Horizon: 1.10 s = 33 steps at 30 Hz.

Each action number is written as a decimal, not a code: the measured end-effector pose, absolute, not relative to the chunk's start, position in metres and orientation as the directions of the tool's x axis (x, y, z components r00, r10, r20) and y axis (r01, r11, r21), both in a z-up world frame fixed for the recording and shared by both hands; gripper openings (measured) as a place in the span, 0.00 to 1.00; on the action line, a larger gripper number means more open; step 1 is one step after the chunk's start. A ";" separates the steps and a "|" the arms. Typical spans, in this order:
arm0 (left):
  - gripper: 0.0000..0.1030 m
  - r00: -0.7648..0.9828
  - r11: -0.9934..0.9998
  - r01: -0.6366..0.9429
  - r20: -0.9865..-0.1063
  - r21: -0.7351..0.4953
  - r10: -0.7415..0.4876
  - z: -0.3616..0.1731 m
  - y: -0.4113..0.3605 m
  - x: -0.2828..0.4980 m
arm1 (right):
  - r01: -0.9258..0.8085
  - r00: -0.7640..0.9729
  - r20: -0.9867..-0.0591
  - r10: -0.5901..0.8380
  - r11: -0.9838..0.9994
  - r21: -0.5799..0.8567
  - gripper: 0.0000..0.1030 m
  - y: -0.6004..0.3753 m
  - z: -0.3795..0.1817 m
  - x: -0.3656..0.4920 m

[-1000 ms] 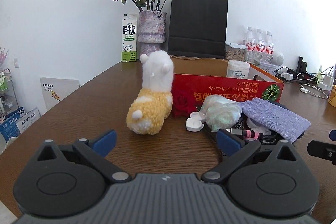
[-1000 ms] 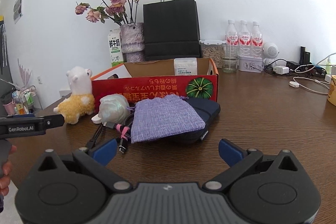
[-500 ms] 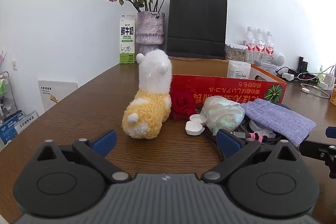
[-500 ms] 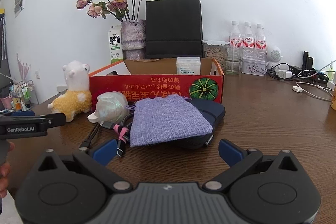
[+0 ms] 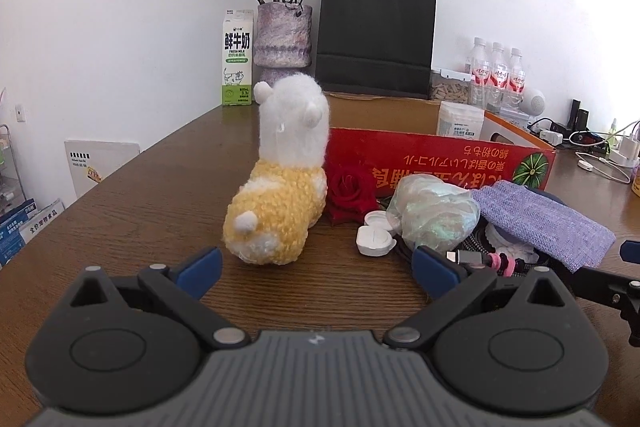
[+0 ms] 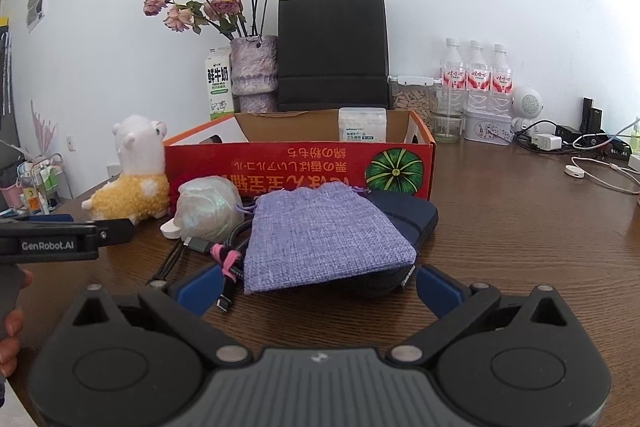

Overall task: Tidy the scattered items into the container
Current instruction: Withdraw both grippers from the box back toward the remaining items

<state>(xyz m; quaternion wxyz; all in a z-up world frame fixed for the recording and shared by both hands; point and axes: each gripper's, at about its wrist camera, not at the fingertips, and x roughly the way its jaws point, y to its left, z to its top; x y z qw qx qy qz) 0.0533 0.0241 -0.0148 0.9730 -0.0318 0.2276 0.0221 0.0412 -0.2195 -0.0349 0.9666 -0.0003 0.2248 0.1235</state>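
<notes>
A red cardboard box stands open on the brown table. In front of it lie a yellow-and-white plush alpaca, a red rose, a white lens case, an iridescent crumpled bag, a purple cloth pouch on a dark blue case, and a cable. My left gripper is open, just short of the alpaca. My right gripper is open, its fingers either side of the pouch's near edge.
A white packet stands inside the box. Behind it are a black paper bag, a vase of dried roses, a milk carton, water bottles and chargers with cables at the right.
Both grippers have moved forward: the alpaca looms larger in the left view, and the pouch now reaches between the right fingers. Nothing has been gripped.
</notes>
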 end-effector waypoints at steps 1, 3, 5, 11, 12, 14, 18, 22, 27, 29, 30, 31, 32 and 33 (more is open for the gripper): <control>1.00 0.892 0.997 -0.063 -0.450 -0.053 0.033 -0.016 0.024 0.054 | -0.238 0.868 -0.436 0.237 0.970 0.052 1.00 -0.219 -0.035 0.041; 1.00 0.895 0.996 -0.065 -0.446 -0.054 0.034 -0.016 0.024 0.052 | -0.239 0.867 -0.439 0.236 0.970 0.050 1.00 -0.219 -0.035 0.041; 1.00 0.902 0.997 -0.059 -0.431 -0.055 0.029 -0.016 0.024 0.049 | -0.234 0.865 -0.445 0.231 0.971 0.049 1.00 -0.219 -0.035 0.042; 1.00 0.907 0.998 -0.050 -0.421 -0.048 0.025 -0.015 0.023 0.047 | -0.221 0.867 -0.450 0.215 0.974 0.038 1.00 -0.217 -0.036 0.042; 1.00 0.906 0.997 -0.049 -0.423 -0.055 0.022 -0.015 0.023 0.047 | -0.216 0.869 -0.451 0.206 0.976 0.029 1.00 -0.216 -0.036 0.042; 1.00 0.905 0.997 -0.050 -0.425 -0.065 0.017 -0.015 0.025 0.048 | -0.210 0.871 -0.451 0.194 0.978 0.015 1.00 -0.215 -0.036 0.041; 1.00 0.909 0.996 -0.048 -0.417 -0.070 0.014 -0.015 0.025 0.045 | -0.210 0.873 -0.448 0.195 0.977 0.014 1.00 -0.216 -0.034 0.041; 1.00 0.915 0.996 -0.043 -0.402 -0.072 0.010 -0.015 0.025 0.043 | -0.204 0.872 -0.451 0.193 0.979 0.024 1.00 -0.218 -0.028 0.042; 1.00 0.916 0.996 -0.035 -0.402 -0.082 0.000 -0.015 0.027 0.043 | -0.203 0.880 -0.441 0.177 0.979 -0.013 1.00 -0.214 -0.017 0.053; 1.00 0.915 0.996 -0.035 -0.403 -0.085 -0.002 -0.015 0.027 0.044 | -0.208 0.872 -0.459 0.169 0.977 -0.035 1.00 -0.210 -0.015 0.062; 1.00 0.914 0.996 -0.037 -0.405 -0.085 -0.001 -0.015 0.027 0.044 | -0.217 0.868 -0.466 0.172 0.975 -0.044 1.00 -0.207 -0.015 0.068; 1.00 0.914 0.996 -0.038 -0.407 -0.086 0.000 -0.015 0.027 0.044 | -0.222 0.864 -0.474 0.172 0.974 -0.051 1.00 -0.205 -0.015 0.072; 1.00 0.913 0.995 -0.038 -0.407 -0.088 -0.001 -0.015 0.027 0.044 | -0.227 0.858 -0.484 0.172 0.972 -0.057 1.00 -0.202 -0.015 0.077; 1.00 0.913 0.995 -0.038 -0.407 -0.091 -0.002 -0.015 0.028 0.044 | -0.233 0.850 -0.498 0.172 0.971 -0.062 0.98 -0.200 -0.015 0.082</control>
